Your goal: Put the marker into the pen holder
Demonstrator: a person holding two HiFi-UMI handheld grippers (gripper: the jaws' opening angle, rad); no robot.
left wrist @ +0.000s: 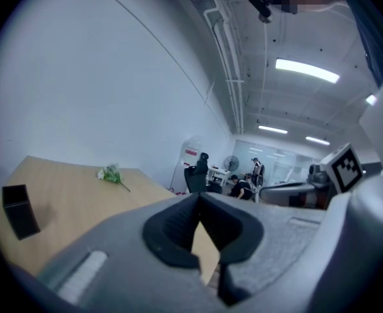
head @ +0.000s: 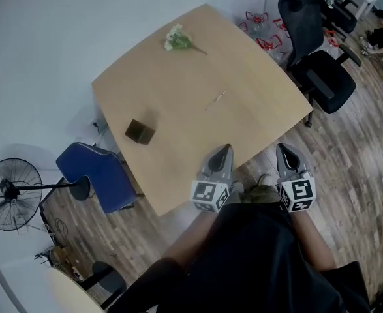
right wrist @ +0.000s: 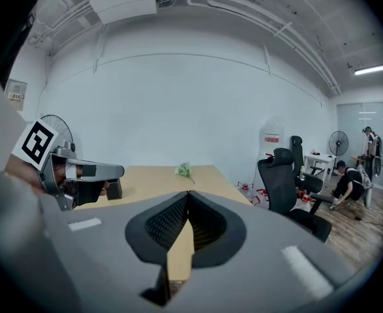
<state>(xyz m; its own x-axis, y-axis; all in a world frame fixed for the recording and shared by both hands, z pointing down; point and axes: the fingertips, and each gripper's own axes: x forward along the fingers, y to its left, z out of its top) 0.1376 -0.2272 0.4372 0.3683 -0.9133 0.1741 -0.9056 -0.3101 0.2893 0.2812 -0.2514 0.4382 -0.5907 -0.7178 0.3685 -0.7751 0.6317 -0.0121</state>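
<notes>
Hovering at table point(head: 256, 70) edge: left claw point(head: 224, 149), right claw point(head: 283, 148) both closed, empty; marker point(head: 216, 100) lies mid-table.

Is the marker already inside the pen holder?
No, the marker lies on the bare table, apart from the black pen holder.

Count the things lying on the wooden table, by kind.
marker: 1
pen holder: 1
flower sprig: 1
Total: 3
</notes>
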